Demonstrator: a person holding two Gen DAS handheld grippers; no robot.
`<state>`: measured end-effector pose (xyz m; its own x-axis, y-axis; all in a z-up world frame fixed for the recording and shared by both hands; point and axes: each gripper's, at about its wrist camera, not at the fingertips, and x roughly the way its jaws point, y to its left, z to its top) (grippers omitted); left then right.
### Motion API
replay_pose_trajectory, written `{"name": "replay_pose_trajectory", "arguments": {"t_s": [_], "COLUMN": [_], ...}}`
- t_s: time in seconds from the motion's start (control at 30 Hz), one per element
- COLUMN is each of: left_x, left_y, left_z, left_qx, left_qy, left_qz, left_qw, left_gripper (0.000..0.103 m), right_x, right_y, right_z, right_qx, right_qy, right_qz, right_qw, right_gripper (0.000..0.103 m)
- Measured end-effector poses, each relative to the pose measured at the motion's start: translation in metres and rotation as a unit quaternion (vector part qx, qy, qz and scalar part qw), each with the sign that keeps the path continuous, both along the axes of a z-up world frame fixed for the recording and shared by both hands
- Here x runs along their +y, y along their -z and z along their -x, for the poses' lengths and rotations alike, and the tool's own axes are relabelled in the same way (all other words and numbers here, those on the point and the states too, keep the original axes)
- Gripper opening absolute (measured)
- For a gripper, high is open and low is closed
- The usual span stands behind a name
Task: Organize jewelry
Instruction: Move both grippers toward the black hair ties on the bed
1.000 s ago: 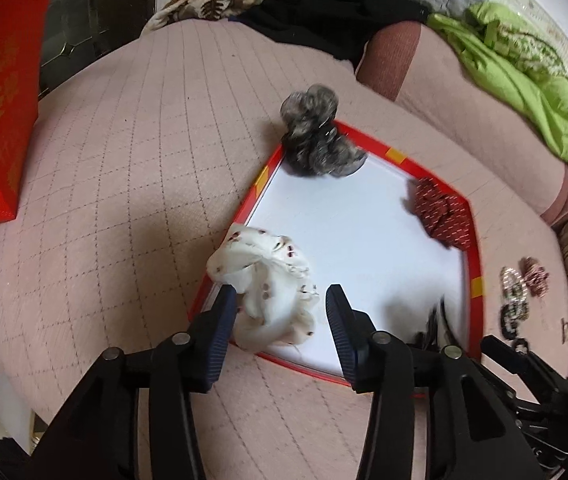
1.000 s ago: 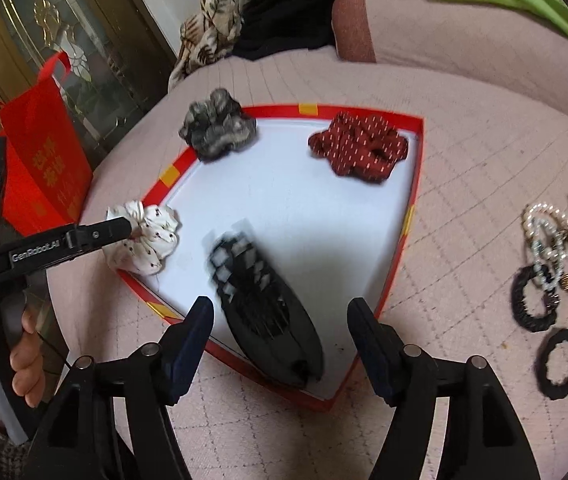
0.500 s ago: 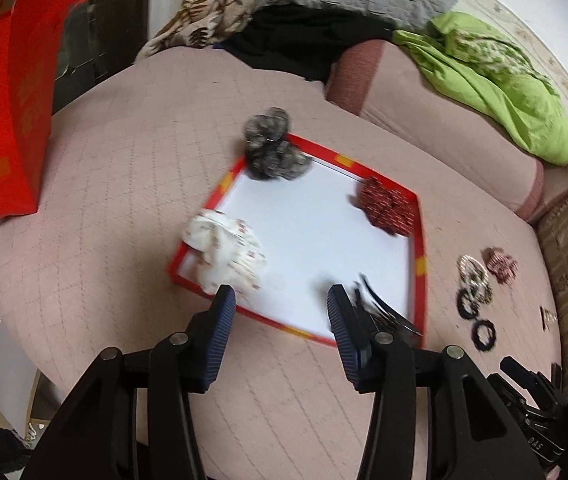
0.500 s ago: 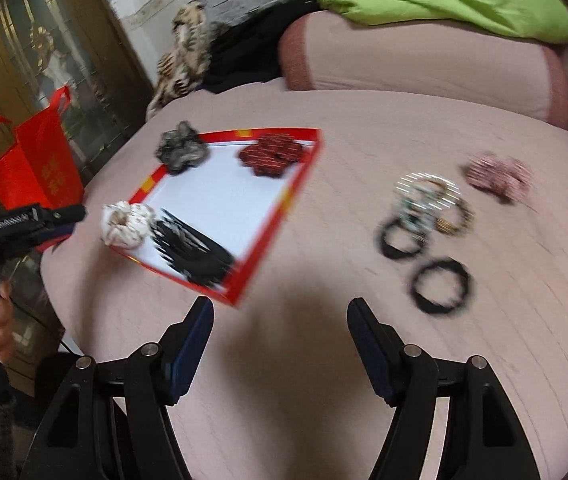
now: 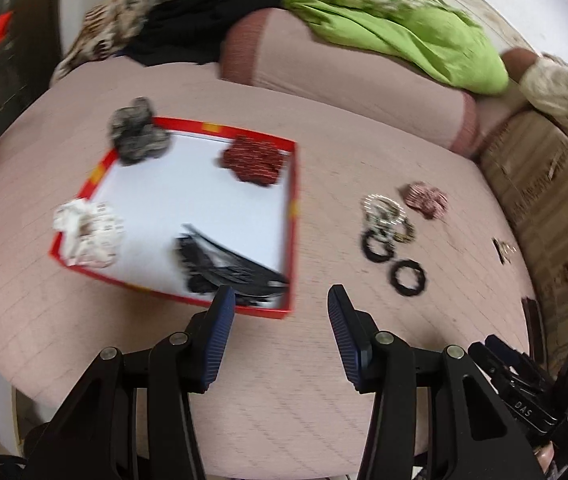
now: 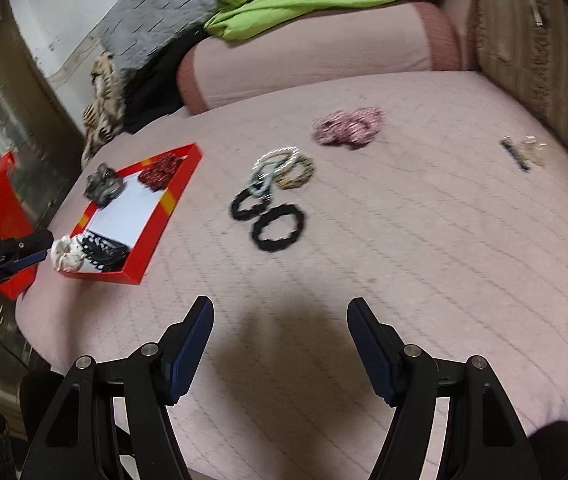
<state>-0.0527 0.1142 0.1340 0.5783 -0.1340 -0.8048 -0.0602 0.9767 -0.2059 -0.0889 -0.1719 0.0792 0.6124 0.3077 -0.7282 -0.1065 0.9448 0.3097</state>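
With both tongs empty, right gripper (image 6: 280, 340) wide, left gripper (image 5: 280, 328) narrower: hair ties (image 6: 272, 208) lie mid-bed, ahead of your right, nearer it; tray (image 6: 172, 204) at left edge.

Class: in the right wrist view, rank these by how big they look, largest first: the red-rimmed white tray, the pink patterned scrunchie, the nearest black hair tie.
1. Red-rimmed white tray, clearly largest.
2. Pink patterned scrunchie and nearest black hair tie: they look about alike; the tie lies closer to the camera, so no firm ranking.
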Motion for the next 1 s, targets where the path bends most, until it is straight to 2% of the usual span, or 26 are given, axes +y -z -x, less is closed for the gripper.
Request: {"name": "replay_pose_trajectory", "arguments": {"t_s": [0.13, 0.33, 0.73, 1.0], "left_x": [-0.039, -0.073, -0.066, -0.1], "left_y": [-0.001, 0.003, 0.007, -0.005], "left_z": [-0.002, 0.003, -0.002, -0.019], "left_qx": [-0.002, -0.006, 0.0, -0.011], "left_qy": [0.047, 0.091, 0.045, 0.063], "left_qz": [-0.008, -0.034, -0.083, -0.104], "left_qw": [0.9988, 0.9953, 0.9955, 0.9925], "left_gripper": [0.047, 0.047, 0.047, 0.047], "right_x": [-0.017, -0.025, -0.037, -0.059], "right_y": [0.001, 0.012, 0.024, 0.02], "right_z": [0.004, -0.002, -0.013, -0.023], "right_qx": [-0.001, 0.009, 0.001, -0.01], "right_qy": [0.024, 0.035, 0.046, 0.064], "right_qz": [0.001, -0.012, -0.027, -0.029], "right_qw": [1.0, 0.999, 0.999, 0.997], "right_gripper": [0.074, 0.074, 0.074, 0.074]}}
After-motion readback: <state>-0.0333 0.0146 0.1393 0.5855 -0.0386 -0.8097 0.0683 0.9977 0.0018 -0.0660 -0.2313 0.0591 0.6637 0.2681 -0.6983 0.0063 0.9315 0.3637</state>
